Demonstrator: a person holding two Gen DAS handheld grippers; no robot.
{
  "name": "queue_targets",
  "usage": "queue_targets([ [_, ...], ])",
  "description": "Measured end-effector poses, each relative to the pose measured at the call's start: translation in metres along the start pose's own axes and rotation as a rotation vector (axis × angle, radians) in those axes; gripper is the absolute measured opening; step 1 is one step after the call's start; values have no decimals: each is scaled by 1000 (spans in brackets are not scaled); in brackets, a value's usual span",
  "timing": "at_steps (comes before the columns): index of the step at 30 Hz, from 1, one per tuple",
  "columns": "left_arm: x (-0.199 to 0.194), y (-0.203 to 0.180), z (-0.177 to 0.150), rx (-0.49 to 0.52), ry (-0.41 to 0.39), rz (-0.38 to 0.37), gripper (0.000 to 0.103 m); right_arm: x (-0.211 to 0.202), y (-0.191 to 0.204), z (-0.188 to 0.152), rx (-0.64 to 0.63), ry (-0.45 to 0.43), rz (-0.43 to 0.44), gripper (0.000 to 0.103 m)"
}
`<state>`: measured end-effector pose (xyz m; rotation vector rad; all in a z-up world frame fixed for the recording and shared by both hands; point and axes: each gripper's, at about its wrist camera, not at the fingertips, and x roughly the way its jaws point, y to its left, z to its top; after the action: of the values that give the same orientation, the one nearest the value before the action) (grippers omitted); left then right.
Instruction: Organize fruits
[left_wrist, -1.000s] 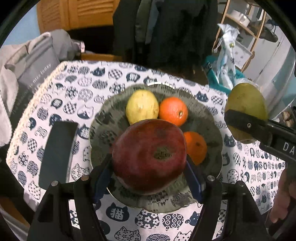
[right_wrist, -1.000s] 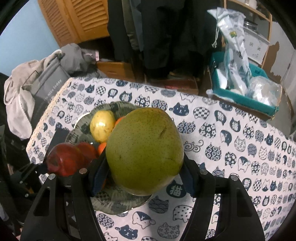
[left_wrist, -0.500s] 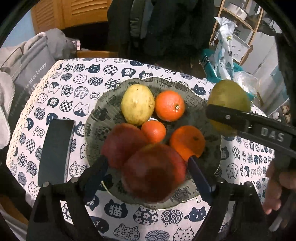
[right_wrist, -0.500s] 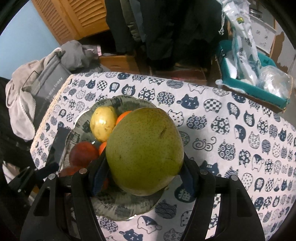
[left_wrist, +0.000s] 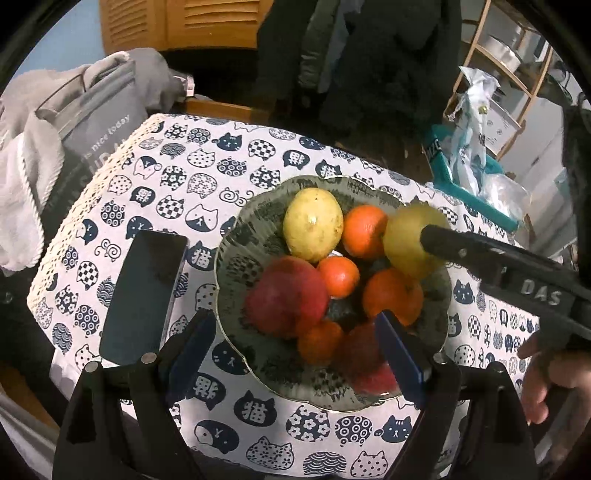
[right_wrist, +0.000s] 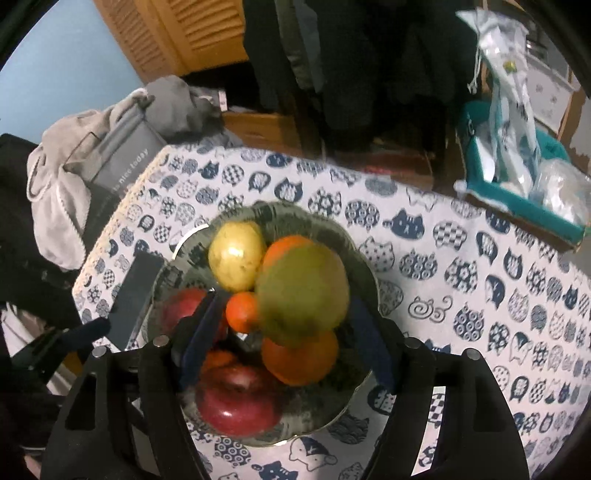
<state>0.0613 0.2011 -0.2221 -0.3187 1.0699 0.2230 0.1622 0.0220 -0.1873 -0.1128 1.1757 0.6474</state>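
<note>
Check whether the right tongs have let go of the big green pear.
Released, apparently: the right tongs stand wide open, both pads clear of the big green pear, blurred above the grey patterned plate.

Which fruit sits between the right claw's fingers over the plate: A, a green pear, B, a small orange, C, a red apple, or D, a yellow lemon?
A: in the right wrist view the green pear fills the gap of the right claw, above the plate.
</note>
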Motion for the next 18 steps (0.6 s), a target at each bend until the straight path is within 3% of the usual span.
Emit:
queue_targets([
  [18, -89, -15, 17, 17, -187, -31, 89, -112, 17, -2, -77, -218, -164, 82],
])
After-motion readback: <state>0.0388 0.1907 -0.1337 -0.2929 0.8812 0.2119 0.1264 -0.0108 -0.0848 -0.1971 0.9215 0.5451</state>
